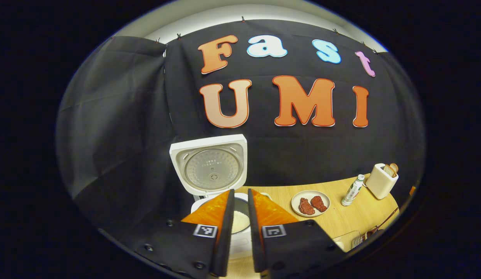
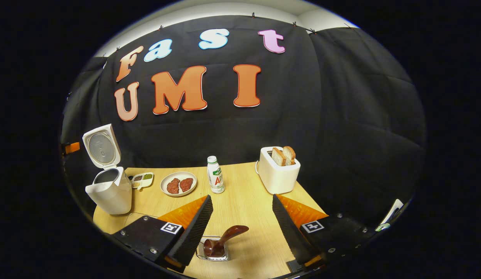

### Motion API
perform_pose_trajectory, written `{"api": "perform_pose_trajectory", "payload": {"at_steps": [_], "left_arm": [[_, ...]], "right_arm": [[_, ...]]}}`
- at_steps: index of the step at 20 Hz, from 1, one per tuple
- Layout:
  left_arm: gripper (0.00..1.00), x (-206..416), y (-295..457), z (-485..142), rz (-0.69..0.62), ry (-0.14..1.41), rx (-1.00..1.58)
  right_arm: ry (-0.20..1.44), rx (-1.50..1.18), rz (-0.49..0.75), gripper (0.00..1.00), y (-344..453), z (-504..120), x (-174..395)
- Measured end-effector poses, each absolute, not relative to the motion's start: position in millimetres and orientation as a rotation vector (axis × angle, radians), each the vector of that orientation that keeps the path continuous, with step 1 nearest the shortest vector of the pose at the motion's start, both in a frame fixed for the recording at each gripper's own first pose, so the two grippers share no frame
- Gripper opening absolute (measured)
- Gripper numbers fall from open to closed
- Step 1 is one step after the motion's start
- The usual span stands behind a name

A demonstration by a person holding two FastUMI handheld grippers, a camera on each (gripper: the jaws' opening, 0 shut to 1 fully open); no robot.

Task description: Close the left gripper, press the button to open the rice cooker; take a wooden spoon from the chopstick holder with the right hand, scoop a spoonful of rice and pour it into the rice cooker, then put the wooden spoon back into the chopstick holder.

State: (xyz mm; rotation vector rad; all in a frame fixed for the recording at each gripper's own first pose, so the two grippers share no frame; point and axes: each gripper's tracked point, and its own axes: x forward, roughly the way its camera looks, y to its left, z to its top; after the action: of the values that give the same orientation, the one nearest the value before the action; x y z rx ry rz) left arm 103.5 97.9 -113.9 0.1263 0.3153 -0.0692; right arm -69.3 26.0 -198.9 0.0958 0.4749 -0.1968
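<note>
Rice cooker open; wooden spoon still to be taken.

From left to right on the desk: the rice cooker stands with its lid raised, rice visible in the pot in the left gripper view, where the left gripper hovers with its 2 fingers nearly together, grasping nothing. The right gripper is spread wide above the wooden spoon, which stands in the chopstick holder. Judged next: descend and clamp the handle.
</note>
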Motion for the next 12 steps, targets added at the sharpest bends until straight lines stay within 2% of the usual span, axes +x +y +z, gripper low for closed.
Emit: {"api": "perform_pose_trajectory", "payload": {"at_steps": [4, 7, 9, 10, 12], "left_arm": [[0.73, 92.3, 79.2, -97.0, -0.086, 0.25, 0.113], [0.8, 77.4, 74.6, -78.5, -0.085, 0.194, 0.1], [0.8, 68.8, 68.6, -73.1, -0.088, 0.175, 0.109], [0.87, 66.6, 68.1, -73.7, -0.084, 0.172, 0.12], [0.92, 59.5, 63.5, -72.2, -0.078, 0.171, 0.137]], "right_arm": [[0.552, 0.141, -0.163, 0.96, 29.9, -237.6, -69.2], [0.6, 0.229, -0.139, 0.96, 33.7, -263.2, -67.1], [0.64, 0.253, -0.129, 0.96, 36.3, -286.8, -68.3], [0.66, 0.266, -0.119, 0.95, 38.0, -296.8, -70.1], [0.687, 0.316, -0.096, 0.94, 44.4, -310.2, -68.5]]}}
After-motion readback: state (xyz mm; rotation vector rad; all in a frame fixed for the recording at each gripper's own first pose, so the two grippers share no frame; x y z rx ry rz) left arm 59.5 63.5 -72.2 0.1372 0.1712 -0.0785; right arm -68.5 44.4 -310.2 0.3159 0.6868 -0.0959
